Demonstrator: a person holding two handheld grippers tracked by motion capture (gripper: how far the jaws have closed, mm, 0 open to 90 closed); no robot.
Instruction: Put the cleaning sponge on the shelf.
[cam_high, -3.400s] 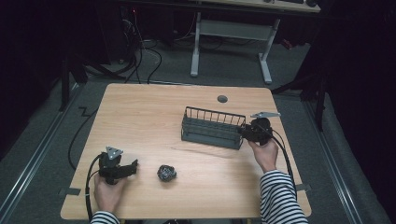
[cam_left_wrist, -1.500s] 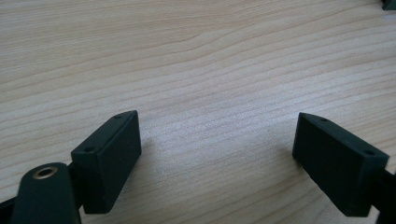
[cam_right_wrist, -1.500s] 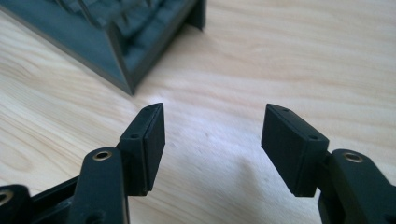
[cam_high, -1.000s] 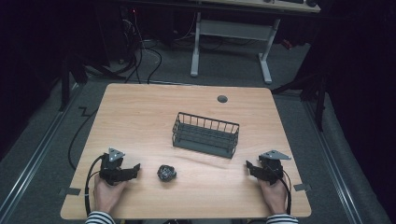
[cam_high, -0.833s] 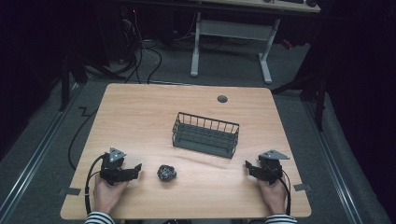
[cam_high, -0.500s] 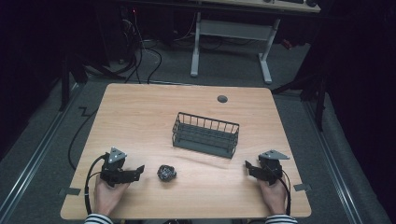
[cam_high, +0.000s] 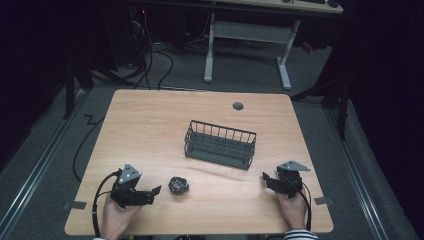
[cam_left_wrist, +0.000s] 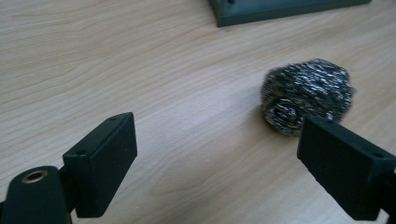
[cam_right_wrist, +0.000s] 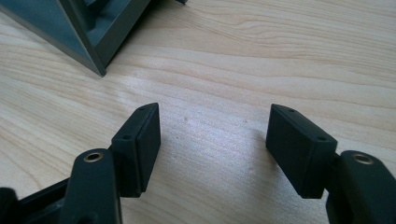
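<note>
1. Since the earliest frame, the wire basket (cam_high: 220, 145) has shifted a little toward the table's middle, and my right gripper (cam_high: 267, 180) has come off its end back to the near right edge of the table (cam_high: 150, 120).
2. Edging my left gripper (cam_high: 154, 190) toward the steel-wool scourer (cam_high: 178, 184), I am widening its jaws; they have just been opening and are holding nothing.
3. Seen along those jaws, the scourer (cam_left_wrist: 306, 95) is lying on bare wood just ahead of the far jaw, not yet between them, near the basket's corner (cam_left_wrist: 280, 9).
4. I am keeping my left hand (cam_high: 117, 220) low, the gripper pointing level at the scourer, likely for a sideways grasp.
5. Resting at the near edge, my right gripper (cam_right_wrist: 212, 140) is gaping empty, leaving the basket free to receive.
</note>
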